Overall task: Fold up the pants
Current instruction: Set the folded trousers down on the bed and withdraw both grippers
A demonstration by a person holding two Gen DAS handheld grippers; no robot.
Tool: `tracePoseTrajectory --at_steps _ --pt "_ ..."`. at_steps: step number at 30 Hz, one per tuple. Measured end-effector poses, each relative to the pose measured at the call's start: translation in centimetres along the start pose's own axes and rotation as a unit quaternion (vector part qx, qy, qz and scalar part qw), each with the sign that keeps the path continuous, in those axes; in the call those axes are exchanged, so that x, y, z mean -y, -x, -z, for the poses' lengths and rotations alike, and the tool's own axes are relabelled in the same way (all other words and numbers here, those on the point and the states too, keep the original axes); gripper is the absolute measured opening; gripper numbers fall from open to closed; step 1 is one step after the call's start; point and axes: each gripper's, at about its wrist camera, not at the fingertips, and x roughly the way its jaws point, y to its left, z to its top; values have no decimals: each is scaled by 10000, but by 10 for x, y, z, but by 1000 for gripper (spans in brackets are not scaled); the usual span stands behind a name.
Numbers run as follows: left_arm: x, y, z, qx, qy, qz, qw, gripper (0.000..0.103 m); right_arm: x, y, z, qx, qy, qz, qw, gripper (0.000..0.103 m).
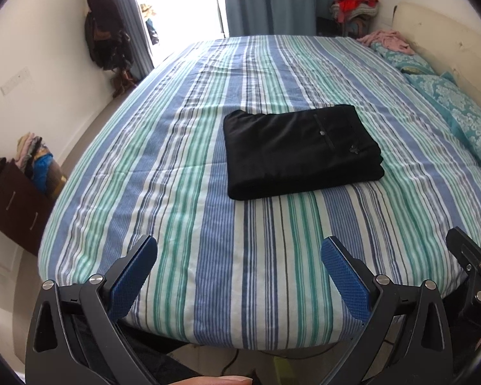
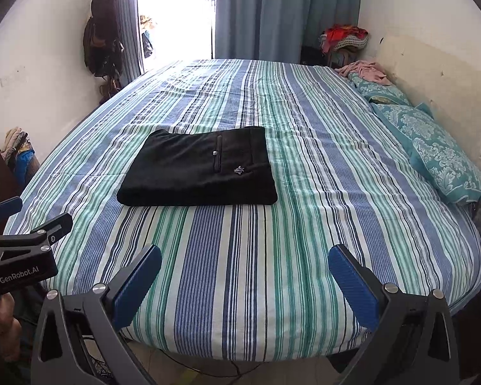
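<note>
Pants [image 1: 301, 152], black and folded into a thick rectangle, lie mid-bed [image 1: 208, 256], well apart from both claws. Left gripper [image 1: 239, 276] and right gripper [image 2: 245, 284] gape wide, empty. Soft, limp, light cloth, probably; pinch the layered edge so layers stay together.

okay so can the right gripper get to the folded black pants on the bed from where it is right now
Probably yes. The right gripper is open and empty near the bed's edge, and only bare striped bedsheet lies between it and the folded black pants. The left gripper sits off to the side, apparently out of the path.
</note>
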Motion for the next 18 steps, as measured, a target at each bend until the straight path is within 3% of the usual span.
tracePoseTrajectory --at_steps 18 --pt "-4 2 1 53 80 59 9999 102 -3 2 1 64 48 42 10000 103"
